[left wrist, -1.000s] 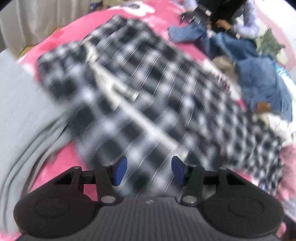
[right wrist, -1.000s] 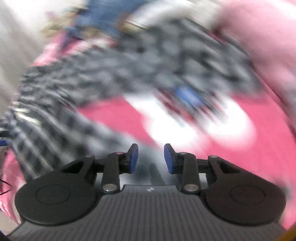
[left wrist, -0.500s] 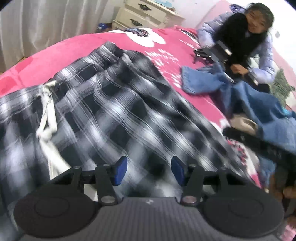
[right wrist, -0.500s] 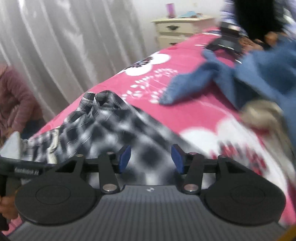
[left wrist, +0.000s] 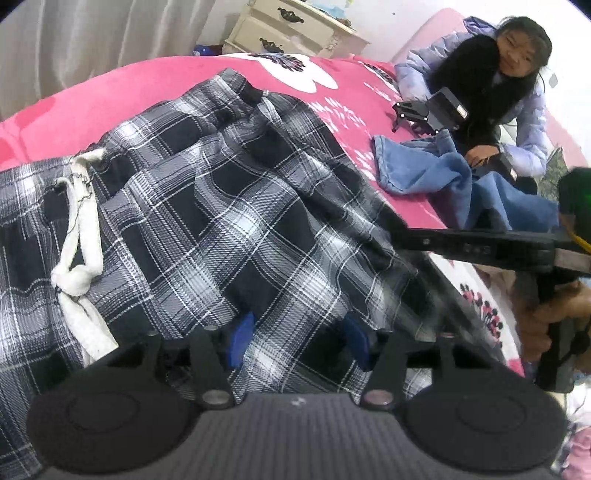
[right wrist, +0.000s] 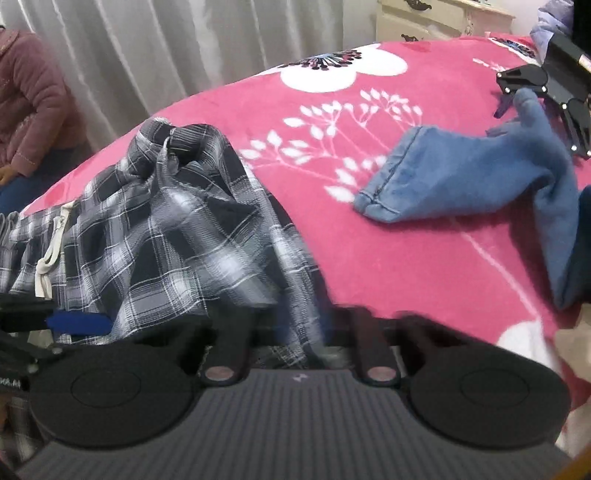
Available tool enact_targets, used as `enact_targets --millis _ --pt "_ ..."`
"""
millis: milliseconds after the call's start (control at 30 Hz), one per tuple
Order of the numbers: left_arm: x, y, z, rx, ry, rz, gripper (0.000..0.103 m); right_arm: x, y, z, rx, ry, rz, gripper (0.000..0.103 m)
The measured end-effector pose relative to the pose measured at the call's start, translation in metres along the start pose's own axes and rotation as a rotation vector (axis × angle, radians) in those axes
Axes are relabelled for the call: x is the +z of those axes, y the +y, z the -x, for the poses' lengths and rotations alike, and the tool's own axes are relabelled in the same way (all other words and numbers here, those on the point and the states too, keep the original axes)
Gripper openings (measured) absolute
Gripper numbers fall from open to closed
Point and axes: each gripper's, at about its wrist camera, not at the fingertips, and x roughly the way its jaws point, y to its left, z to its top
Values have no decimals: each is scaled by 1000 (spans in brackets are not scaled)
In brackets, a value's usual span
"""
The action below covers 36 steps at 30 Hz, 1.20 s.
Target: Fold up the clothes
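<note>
A black-and-white plaid garment (left wrist: 221,206) with a white drawstring (left wrist: 81,236) lies rumpled on the pink bed cover (left wrist: 110,96). My left gripper (left wrist: 298,343) hovers open low over its near part, with plaid cloth lying between the blue pads. My right gripper (right wrist: 299,332) is shut on the garment's right edge (right wrist: 166,236), and a strip of plaid runs into its blurred jaws. In the left wrist view the right gripper (left wrist: 402,236) reaches in from the right onto that edge. One blue pad of the left gripper (right wrist: 79,321) shows at the far left of the right wrist view.
Blue jeans (right wrist: 461,184) lie on the cover to the right, held by another pair of grippers (left wrist: 428,110) in the hands of a person seated at the back. A person in a pink jacket (right wrist: 29,103) sits at the left. A cream nightstand (left wrist: 291,29) and curtains stand behind.
My right gripper swung across from the blanket to the plaid garment's right edge and shut on it. My left gripper came down closer over the garment and stayed open.
</note>
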Motion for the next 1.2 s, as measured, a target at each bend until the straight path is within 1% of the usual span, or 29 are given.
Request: enact_targets --millis 67,133,233,300,367,400,433,467,567,600,633,700,767,867,933,1033,1100,1133,1167,1200 --pt "1 3 2 -18 5 16 55 -3 8 21 7 -56 4 5" --pt "5 11 8 -54 20 69 55 -6 16 42 12 -115 8 4" --pt "10 28 31 -146 17 166 55 -18 42 78 27 -196 49 4" --pt "13 39 56 -213 3 202 56 -27 63 100 50 -237 80 4" --pt "14 49 79 -275 -3 232 61 -41 90 112 90 -250 113 4" --pt "14 54 87 -294 3 241 63 -48 104 116 107 -249 131 4" --pt "14 58 95 -312 10 250 68 -56 119 119 125 -249 148 4" --pt "11 62 103 -323 21 255 72 -64 133 122 142 -248 166 4" --pt "4 69 112 -335 61 262 76 -89 172 120 158 -224 225 4" --pt "2 71 112 -332 74 266 76 -97 184 118 153 -213 260 4" --pt "1 72 110 -312 87 273 77 -105 194 116 142 -206 295 4" --pt "1 72 102 -277 109 280 77 -116 206 113 134 -186 321 4" --pt "5 67 96 -221 117 244 76 -123 214 110 127 -169 328 4" --pt "13 46 89 -138 114 131 76 -128 220 110 107 -160 322 4" --pt "22 35 85 -115 119 114 76 -133 226 111 69 -175 357 4" --pt "33 19 80 -86 128 81 76 -135 240 116 19 -222 406 4" --pt "36 11 75 -16 150 47 76 -137 248 122 -4 -249 425 4" --pt "37 7 73 20 161 30 70 -139 252 124 -13 -258 431 4" --pt "37 5 68 68 176 23 56 -141 258 125 -22 -260 443 4" --pt "36 7 64 97 187 30 45 -144 263 126 -29 -261 451 4"
